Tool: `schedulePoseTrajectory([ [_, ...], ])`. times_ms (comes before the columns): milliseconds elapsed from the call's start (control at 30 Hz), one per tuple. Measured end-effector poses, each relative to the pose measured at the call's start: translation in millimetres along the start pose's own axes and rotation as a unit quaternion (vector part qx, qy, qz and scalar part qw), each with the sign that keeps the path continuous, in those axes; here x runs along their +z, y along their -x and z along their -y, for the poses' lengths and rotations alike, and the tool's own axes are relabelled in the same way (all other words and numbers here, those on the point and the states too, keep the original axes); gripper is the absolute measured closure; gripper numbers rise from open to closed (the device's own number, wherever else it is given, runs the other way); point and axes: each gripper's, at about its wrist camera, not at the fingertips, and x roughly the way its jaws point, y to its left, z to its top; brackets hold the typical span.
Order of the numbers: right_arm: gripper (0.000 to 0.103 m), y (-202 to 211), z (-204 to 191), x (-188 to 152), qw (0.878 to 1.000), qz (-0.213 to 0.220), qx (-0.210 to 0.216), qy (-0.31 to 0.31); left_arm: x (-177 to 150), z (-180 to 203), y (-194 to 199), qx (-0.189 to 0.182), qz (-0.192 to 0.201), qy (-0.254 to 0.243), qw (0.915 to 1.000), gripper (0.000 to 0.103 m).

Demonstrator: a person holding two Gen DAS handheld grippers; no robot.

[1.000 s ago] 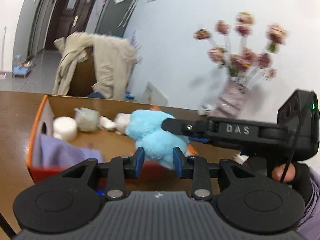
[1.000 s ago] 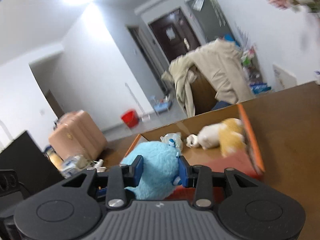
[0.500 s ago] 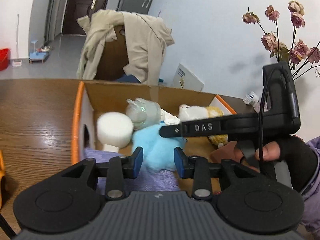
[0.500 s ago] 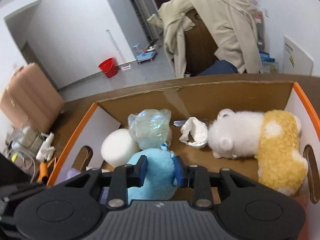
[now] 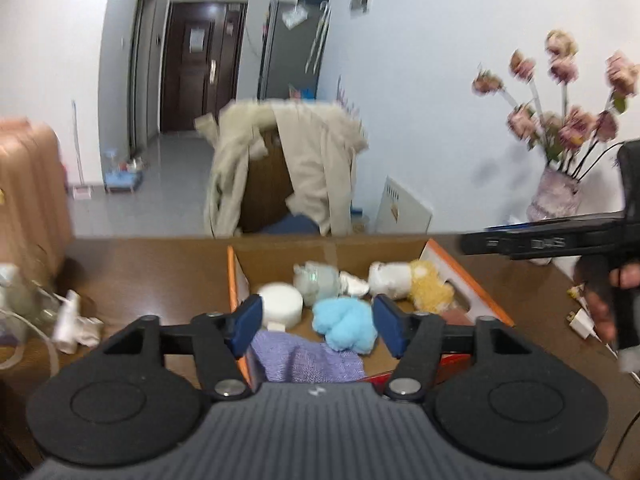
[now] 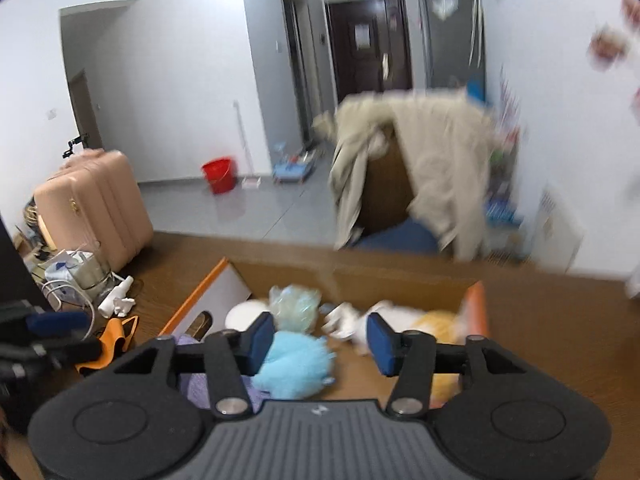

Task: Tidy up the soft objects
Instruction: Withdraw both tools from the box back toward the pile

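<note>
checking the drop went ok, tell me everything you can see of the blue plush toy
The blue plush toy is a light sky-blue, fluffy, lumpy bundle; no face or limbs can be made out. It lies loose inside the cardboard box, on the box floor at the near side, beside the purple knit cloth and in front of the white round cushion. Neither gripper holds it: the right gripper is open above it.

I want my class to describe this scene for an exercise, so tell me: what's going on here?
A person holding a gripper in each hand is sorting soft things into a cardboard box on a wooden table. The blue plush toy now lies loose inside it, beside a white and yellow plush, a white round cushion and a purple cloth. The left gripper and right gripper are both open and empty, above the box's near side.
</note>
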Motion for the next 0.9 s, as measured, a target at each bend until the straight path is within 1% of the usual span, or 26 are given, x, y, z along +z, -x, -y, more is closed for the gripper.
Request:
schedulePoseTrajectory([
  [33, 0.038, 20.5, 0.3, 0.4, 1.0, 0.011, -0.009, 0.013, 2.1, 4.3, 15.3, 0.002, 0.011, -0.006, 0.9999, 0.031],
  [100, 0.036, 57.3, -0.7, -2.6, 0.998, 0.03, -0.026, 0.04, 3.5, 11.5, 43.1, 0.009, 0.029, -0.015, 0.9994, 0.02],
  [167, 0.035, 87.6, 0.1, -8.2, 0.997, 0.044, -0.041, 0.05, 2.0, 19.6, 65.0, 0.026, 0.038, -0.02, 0.9987, 0.019],
  [267, 0.033, 123.5, -0.4, -18.0, 0.997, 0.057, -0.041, 0.045, -2.1, 29.7, 87.5, 0.037, 0.042, -0.018, 0.9983, 0.018],
  [333, 0.028, 144.6, -4.5, -27.4, 0.996, 0.071, -0.041, 0.043, -7.4, 37.5, 101.9, 0.045, 0.048, -0.017, 0.9977, 0.015],
  [400, 0.027, 166.4, -11.0, -42.0, 0.994, 0.085, -0.041, 0.047, -17.1, 44.1, 117.8, 0.054, 0.062, -0.015, 0.9965, 0.008],
  [433, 0.025, 176.6, -14.9, -51.0, 0.994, 0.092, -0.039, 0.049, -23.8, 47.1, 126.7, 0.056, 0.071, -0.015, 0.9958, 0.006],
  [500, 0.022, 193.3, -22.8, -73.4, 0.993, 0.105, -0.032, 0.053, -43.8, 52.3, 142.7, 0.061, 0.089, -0.02, 0.994, 0.003],
  [600, 0.02, 212.4, -33.7, -113.1, 0.992, 0.117, -0.019, 0.047, -79.8, 62.5, 159.9, 0.086, 0.1, -0.03, 0.9909, 0.002],
  [667, 0.017, 224.3, -40.3, -143.1, 0.992, 0.118, -0.006, 0.043, -106.9, 69.0, 172.7, 0.098, 0.104, -0.03, 0.9893, 0.0],
  [767, 0.015, 238.9, -47.8, -188.1, 0.992, 0.119, 0.001, 0.03, -149.3, 79.5, 195.2, 0.095, 0.114, -0.025, 0.9887, 0.0],
  [833, 0.014, 245.5, -51.1, -216.1, 0.993, 0.117, -0.003, 0.003, -174.0, 88.4, 206.3, 0.093, 0.117, -0.036, 0.9881, 0.0],
  [900, 0.014, 253.0, -57.3, -246.2, 0.994, 0.11, -0.01, -0.024, -200.7, 96.5, 218.1, 0.103, 0.122, -0.033, 0.9866, 0.0],
])
